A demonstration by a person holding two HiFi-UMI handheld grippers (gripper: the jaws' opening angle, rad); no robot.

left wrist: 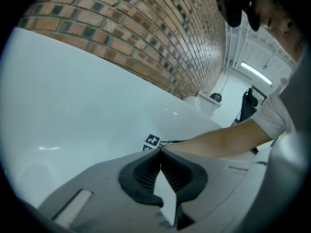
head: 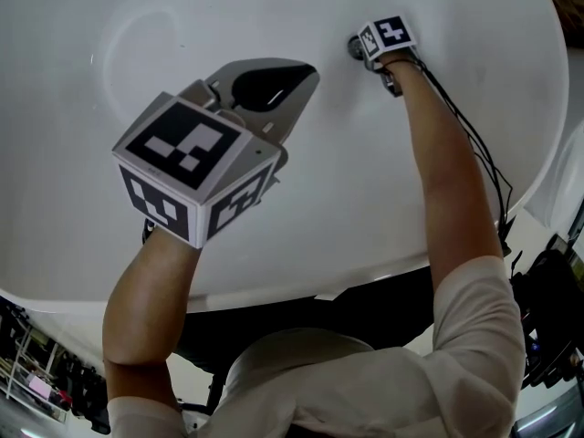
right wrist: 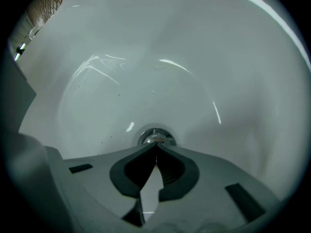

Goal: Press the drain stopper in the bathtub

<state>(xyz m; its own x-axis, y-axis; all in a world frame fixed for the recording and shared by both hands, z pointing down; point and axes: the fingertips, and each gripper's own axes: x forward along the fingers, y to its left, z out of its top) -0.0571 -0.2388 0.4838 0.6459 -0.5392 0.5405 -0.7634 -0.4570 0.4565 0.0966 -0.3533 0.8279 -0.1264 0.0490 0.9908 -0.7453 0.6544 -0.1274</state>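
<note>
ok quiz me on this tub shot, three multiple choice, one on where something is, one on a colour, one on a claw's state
1. Where do the tips of the right claw sit?
A. on the rim
B. at the drain stopper
C. against a tap

2. What colour is the tub?
A. white
B. blue
C. black

3. How is the left claw?
A. wide open
B. shut on a sponge
C. shut, with nothing in it

Answers:
1 B: the right gripper view shows the closed tips right at the metal stopper.
2 A: every view shows a white basin.
3 C: the left gripper view shows its tips together, held above the tub with nothing between them.
</note>
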